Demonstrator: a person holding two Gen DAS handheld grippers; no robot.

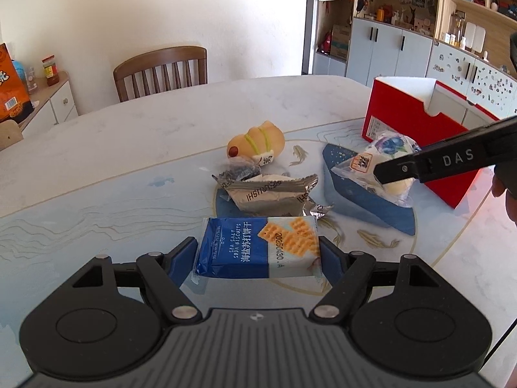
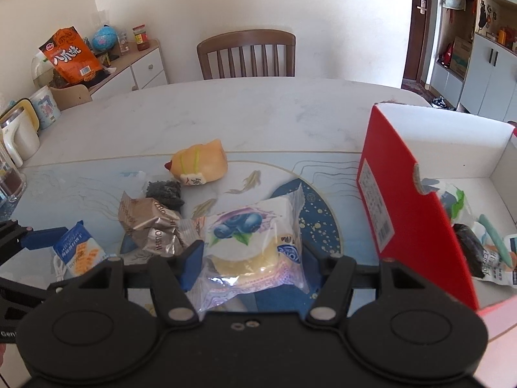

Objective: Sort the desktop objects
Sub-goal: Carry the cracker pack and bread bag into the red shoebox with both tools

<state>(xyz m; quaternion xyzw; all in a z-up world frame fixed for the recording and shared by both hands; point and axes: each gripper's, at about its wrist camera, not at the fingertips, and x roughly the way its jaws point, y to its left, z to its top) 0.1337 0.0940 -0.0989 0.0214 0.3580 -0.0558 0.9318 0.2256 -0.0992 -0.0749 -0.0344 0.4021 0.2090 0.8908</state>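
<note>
2 grippers [image 1: 258, 252] [image 2: 250, 258], 2 gripped packets [image 1: 258, 247] [image 2: 255, 242]

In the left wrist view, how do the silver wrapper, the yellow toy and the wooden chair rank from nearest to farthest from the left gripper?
From the left gripper, which holds the biscuit pack:
1. Silver wrapper, just beyond the pack.
2. Yellow toy, further back, mid-table.
3. Wooden chair, behind the table's far edge.

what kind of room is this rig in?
Most likely a home dining room: a wooden dining chair at a marble-look table, a sideboard with a snack bag and jar on it, and cabinets with display shelves.
</note>
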